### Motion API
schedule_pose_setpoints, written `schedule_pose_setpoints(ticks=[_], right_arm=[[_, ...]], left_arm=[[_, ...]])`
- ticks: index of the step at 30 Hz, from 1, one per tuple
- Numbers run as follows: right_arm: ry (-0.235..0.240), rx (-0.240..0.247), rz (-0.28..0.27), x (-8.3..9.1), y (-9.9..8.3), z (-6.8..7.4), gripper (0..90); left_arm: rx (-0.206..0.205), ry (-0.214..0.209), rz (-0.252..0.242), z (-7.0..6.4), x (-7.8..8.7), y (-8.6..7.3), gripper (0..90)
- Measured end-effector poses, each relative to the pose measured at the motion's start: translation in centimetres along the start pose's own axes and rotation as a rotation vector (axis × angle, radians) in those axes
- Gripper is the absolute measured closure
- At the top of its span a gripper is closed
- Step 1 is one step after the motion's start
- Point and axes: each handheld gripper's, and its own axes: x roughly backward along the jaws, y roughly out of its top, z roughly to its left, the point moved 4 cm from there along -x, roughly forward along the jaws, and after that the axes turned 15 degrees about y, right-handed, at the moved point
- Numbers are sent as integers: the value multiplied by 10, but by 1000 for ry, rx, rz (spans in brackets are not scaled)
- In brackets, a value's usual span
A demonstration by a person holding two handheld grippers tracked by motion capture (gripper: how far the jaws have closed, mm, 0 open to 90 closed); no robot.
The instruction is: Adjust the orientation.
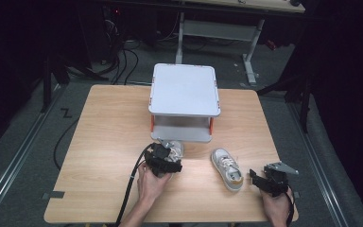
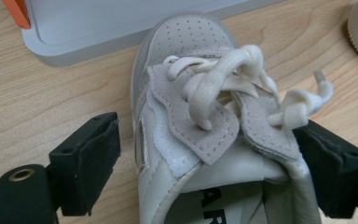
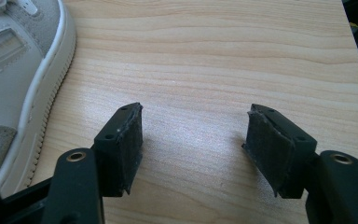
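A small pale grey sneaker (image 1: pixel 176 148) with thick cream laces stands on the wooden table (image 1: pixel 108 132), its toe toward the grey shelf. My left gripper (image 1: pixel 169 157) is open and straddles its heel end. In the left gripper view the shoe (image 2: pixel 191 42) rises between the jaws of this gripper (image 2: pixel 212 128); the left jaw stands apart from it and the right jaw lies against the collar. A second white sneaker (image 1: pixel 227 169) lies to the right. My right gripper (image 1: pixel 256 178) rests just right of it, open, with bare wood between the jaws (image 3: pixel 196 116) and that shoe (image 3: pixel 9 70) at the left.
A grey two-level shelf (image 1: pixel 184 90) with orange posts stands at the table's far middle; its lower tray (image 2: pixel 98 28) is just beyond the first shoe's toe. The table's right edge (image 3: pixel 354 56) is near my right gripper. Cables and another desk's legs lie on the floor behind.
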Motion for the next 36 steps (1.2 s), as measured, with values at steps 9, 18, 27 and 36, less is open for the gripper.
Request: schedule_pose_setpoints(ticks=[9,18,27,36], right_arm=[[0,-1,0,0,0,0,362],[0,-1,0,0,0,0,361],[0,0,0,0,0,0,361],[0,0,0,0,0,0,362]], left_arm=[[14,-28,-24,2,3,1,130],[15,-43,-45,4,6,2,127],[44,-86,-80,13,15,2,143],[92,-159,-107,32,28,3,157]])
